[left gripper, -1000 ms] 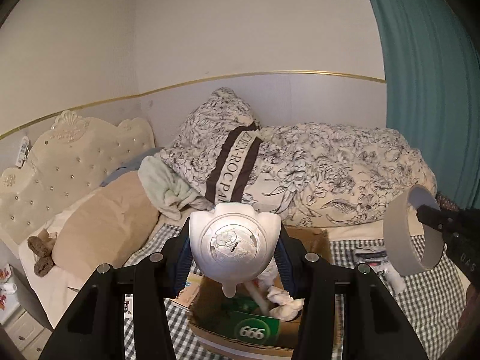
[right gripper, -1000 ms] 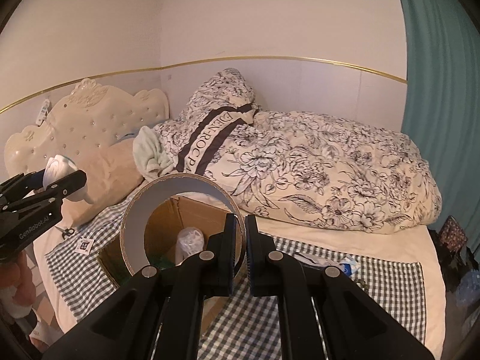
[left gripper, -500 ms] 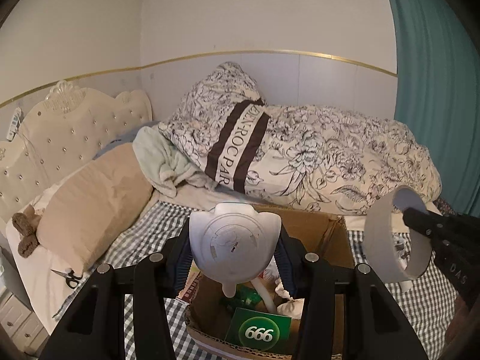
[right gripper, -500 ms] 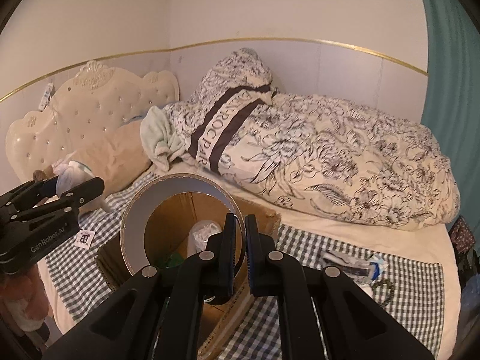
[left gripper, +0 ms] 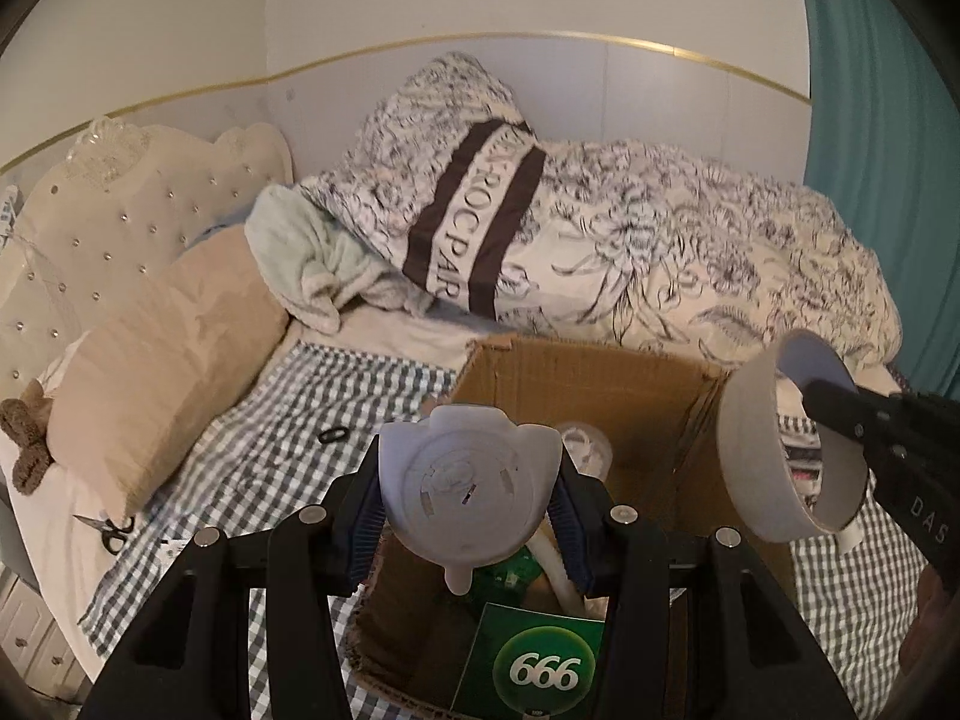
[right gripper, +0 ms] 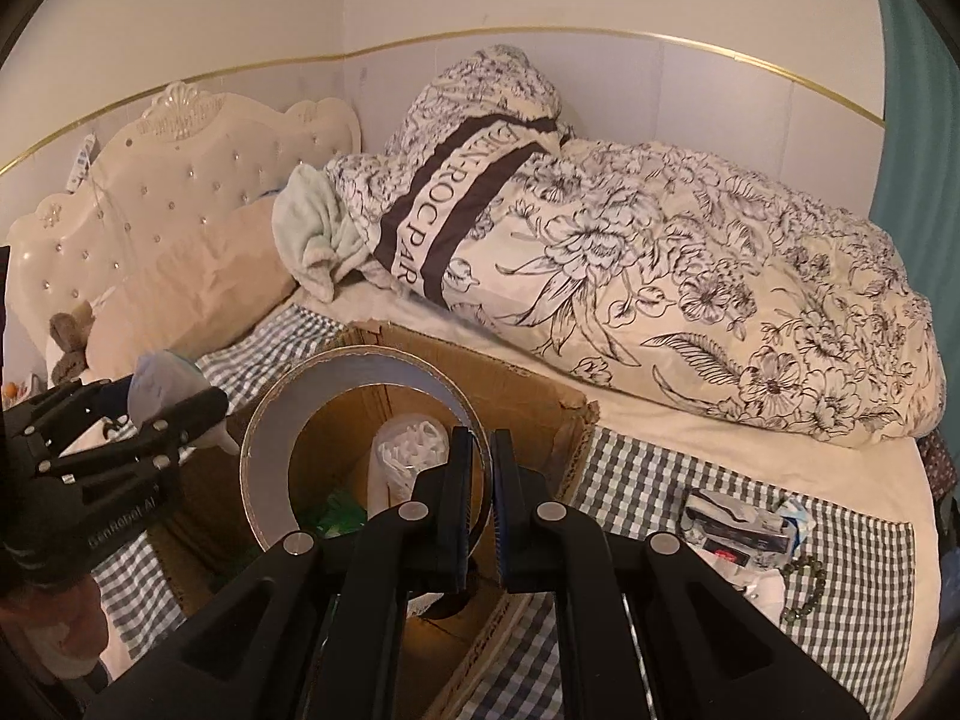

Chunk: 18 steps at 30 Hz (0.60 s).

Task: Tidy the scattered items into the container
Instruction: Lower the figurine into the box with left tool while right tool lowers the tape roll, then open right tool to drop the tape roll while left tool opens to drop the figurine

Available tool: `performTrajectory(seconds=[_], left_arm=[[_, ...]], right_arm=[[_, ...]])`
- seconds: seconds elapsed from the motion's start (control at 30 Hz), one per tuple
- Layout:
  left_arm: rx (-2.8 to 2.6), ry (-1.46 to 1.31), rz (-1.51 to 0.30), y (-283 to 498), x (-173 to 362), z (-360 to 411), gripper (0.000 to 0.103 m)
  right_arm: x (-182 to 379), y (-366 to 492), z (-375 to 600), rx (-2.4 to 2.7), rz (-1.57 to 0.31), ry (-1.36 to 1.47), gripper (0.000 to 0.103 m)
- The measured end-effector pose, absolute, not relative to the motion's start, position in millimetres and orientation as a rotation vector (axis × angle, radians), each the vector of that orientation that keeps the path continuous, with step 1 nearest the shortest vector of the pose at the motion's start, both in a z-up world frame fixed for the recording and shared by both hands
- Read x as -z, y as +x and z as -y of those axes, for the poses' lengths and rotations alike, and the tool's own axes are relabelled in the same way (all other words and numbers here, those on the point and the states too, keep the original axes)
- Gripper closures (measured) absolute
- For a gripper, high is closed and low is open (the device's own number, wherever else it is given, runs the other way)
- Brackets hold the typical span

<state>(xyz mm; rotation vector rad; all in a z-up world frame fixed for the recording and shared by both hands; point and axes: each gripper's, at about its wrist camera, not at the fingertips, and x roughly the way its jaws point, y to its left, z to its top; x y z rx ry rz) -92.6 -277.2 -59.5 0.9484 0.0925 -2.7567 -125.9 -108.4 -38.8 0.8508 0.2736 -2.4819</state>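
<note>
My left gripper is shut on a white plastic piece with a short spout, held over the open cardboard box. The box contains a green "666" pack and a clear plastic bag. My right gripper is shut on the wall of a wide tape ring, also above the box. In the left wrist view the ring hangs at the box's right edge. The right wrist view has the left gripper with its white piece at the left.
Scissors and a black hair tie lie on the checked sheet left of the box. Packets and a green bead bracelet lie to its right. A tan pillow and floral duvet sit behind.
Both grippers have come down and forward over the box, which now looks larger and closer. Each keeps its hold: the left on the white piece, the right on the ring.
</note>
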Motion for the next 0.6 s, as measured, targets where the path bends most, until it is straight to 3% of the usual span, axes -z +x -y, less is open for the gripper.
performTrajectory(seconds=[0.6], left_arm=[[2.699,1.179,-0.056,-127,118,281,0.053]], right_arm=[[96,-170,148,2.409,-0.388,1.022,0.097]])
